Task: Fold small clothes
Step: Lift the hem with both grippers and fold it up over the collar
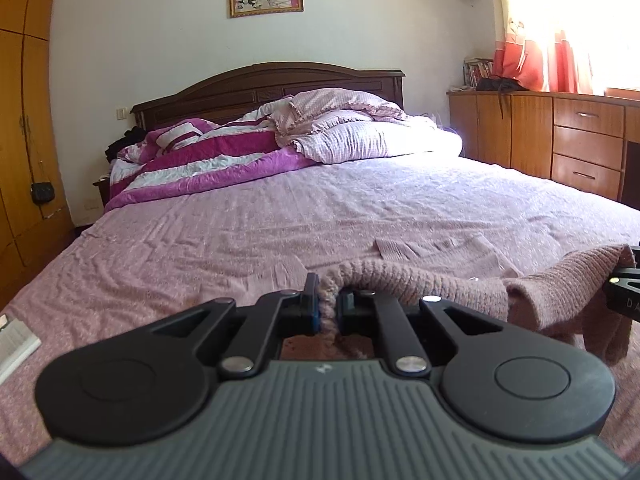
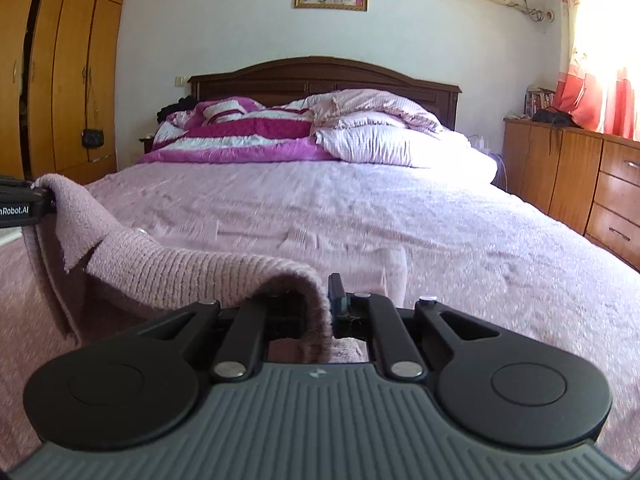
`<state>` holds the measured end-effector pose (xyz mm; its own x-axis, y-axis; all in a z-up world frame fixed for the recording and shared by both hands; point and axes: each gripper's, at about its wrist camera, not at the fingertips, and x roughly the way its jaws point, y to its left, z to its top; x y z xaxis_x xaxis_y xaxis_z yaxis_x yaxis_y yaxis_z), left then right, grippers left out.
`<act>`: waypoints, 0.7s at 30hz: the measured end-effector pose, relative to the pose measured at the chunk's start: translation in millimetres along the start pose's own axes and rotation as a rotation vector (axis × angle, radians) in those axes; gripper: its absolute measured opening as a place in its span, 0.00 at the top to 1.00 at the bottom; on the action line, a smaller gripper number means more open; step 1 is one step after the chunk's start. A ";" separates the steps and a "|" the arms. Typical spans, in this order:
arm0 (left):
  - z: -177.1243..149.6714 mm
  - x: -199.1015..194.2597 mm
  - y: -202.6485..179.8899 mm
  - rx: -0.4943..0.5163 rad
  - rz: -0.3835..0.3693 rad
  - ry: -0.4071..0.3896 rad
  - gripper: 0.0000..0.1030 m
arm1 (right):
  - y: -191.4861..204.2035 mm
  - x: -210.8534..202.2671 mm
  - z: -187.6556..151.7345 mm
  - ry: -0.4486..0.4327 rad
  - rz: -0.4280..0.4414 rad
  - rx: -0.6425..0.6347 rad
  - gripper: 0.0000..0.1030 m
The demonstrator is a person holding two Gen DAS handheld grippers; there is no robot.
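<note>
Bedspread [image 1: 280,220], apparently pink, lies under gripper-held sweater [image 1: 440,280].

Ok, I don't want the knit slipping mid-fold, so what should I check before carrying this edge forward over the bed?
1. Left gripper clamped on the pink knit garment: ok, ribbed edge sits between its fingers.
2. Right gripper clamped on the garment: ok, knit pinched there.
3. Edge taut between grippers: not ok, it sags.
4. Rest of garment flat on the bedspread: cannot tell, mostly hidden.
5. Landing area ahead free: ok; the striped quilt and pillows lie far back.
</note>
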<state>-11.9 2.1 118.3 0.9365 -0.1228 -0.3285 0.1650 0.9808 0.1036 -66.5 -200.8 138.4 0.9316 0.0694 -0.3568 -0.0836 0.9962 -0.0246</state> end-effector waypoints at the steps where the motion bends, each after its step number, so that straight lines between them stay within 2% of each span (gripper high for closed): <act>1: 2.8 6.5 1.0 0.000 0.002 0.000 0.91 | -0.2 6.2 4.1 -0.004 -0.001 0.000 0.89; 11: 27.5 78.3 12.7 -0.007 0.018 0.022 0.91 | -5.6 85.3 42.4 0.002 -0.028 -0.026 0.89; 17: 20.3 125.9 19.2 -0.025 0.048 0.072 0.91 | -7.3 144.0 50.1 0.036 -0.030 -0.047 0.89; 21: 10.3 159.4 25.4 -0.034 0.068 0.134 0.91 | -1.1 187.6 50.4 0.065 -0.024 -0.086 0.89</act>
<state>144.8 5.9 78.3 0.8952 -0.0373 -0.4441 0.0901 0.9911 0.0983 126.3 -186.3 118.6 0.9090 0.0395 -0.4150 -0.0945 0.9891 -0.1129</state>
